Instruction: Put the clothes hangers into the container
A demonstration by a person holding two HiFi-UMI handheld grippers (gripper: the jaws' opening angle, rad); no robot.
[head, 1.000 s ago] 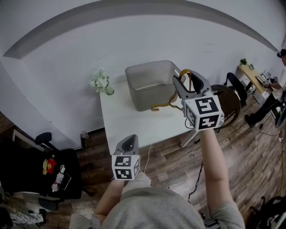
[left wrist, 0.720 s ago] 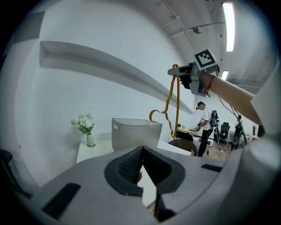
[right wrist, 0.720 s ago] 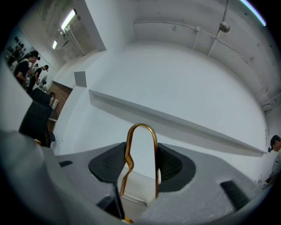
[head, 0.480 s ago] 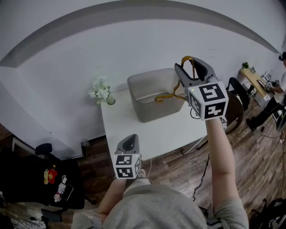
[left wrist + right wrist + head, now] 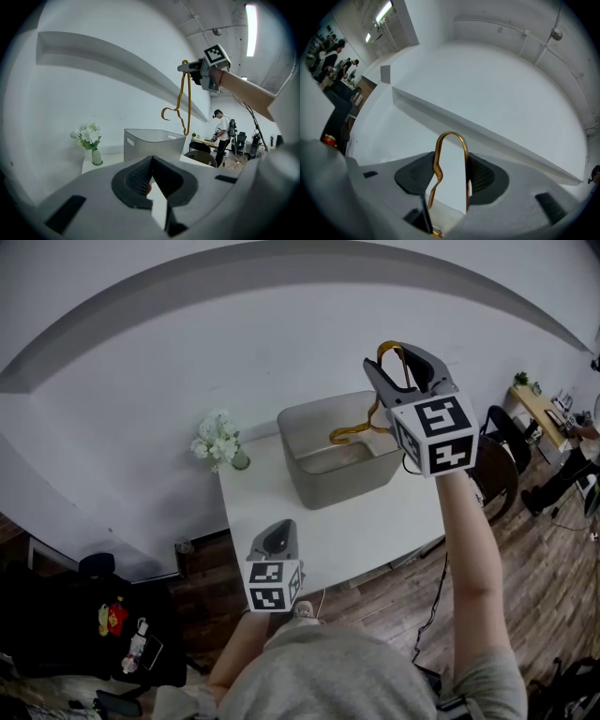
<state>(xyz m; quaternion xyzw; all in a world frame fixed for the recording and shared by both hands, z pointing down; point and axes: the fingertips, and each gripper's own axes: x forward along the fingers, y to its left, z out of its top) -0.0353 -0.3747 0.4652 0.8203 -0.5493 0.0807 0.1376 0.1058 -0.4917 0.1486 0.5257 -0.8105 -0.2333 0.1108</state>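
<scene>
The right tool (image 5: 394, 360) clamps a gold hanger (image 5: 349, 433) above the container (image 5: 314, 479), while the left tool (image 5: 278, 532), clenched and empty, hovers in front of it.

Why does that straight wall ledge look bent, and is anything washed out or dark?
Head view: the wide lens bows the ledge into an arc; light is soft and even. Left gripper view: black corners, and the ceiling lamp glares. Right gripper view: same bend, yet the hanger is sharp.
</scene>
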